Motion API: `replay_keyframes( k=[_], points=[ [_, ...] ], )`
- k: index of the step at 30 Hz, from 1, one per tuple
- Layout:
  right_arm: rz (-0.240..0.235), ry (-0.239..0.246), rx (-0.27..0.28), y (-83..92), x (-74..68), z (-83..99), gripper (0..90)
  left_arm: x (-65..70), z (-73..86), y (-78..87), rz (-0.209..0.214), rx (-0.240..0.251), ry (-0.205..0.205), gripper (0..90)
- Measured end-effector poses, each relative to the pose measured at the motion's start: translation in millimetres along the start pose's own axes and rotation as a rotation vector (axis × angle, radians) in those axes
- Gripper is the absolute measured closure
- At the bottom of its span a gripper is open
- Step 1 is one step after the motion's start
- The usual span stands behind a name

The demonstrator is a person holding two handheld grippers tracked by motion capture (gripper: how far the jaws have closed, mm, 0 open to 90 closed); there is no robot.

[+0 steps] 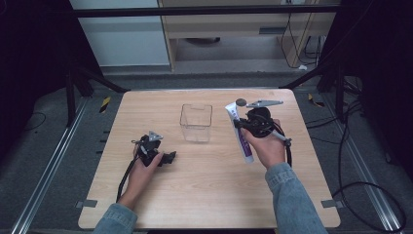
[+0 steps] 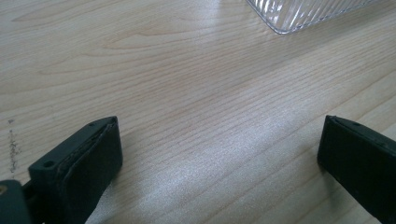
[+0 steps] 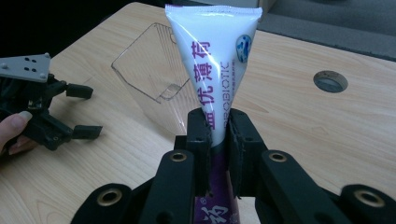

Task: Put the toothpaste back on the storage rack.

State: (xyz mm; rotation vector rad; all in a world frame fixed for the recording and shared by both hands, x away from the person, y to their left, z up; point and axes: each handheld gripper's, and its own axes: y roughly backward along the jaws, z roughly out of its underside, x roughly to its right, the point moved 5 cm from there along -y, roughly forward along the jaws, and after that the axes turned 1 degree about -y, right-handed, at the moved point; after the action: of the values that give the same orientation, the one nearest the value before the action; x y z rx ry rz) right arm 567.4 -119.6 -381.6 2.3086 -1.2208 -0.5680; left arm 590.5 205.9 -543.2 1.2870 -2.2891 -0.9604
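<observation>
The right gripper (image 3: 217, 154) has its jaws clenched on the tube (image 3: 215, 60), raised off the surface (image 1: 204, 195) near the bin (image 1: 196, 122), likely for dropping in; left gripper (image 1: 155, 148) rests released, idle.

Toothpaste tube (image 3: 215, 65): white upper body, purple lower end, purple lettering; flat crimped end uppermost. Clamped at mid-length between right gripper (image 3: 218, 128) jaws, lifted above the wooden table.
</observation>
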Motion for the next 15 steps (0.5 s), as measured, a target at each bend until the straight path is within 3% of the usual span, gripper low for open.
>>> replay_keyframes(
  k=[15],
  points=[
    [-0.004, 0.014, 0.051, -1.3, -8.2, -25.1, 80.4, 0.0, 0.0, 0.0, 0.000, 0.000, 0.000, 0.0]
  ],
)
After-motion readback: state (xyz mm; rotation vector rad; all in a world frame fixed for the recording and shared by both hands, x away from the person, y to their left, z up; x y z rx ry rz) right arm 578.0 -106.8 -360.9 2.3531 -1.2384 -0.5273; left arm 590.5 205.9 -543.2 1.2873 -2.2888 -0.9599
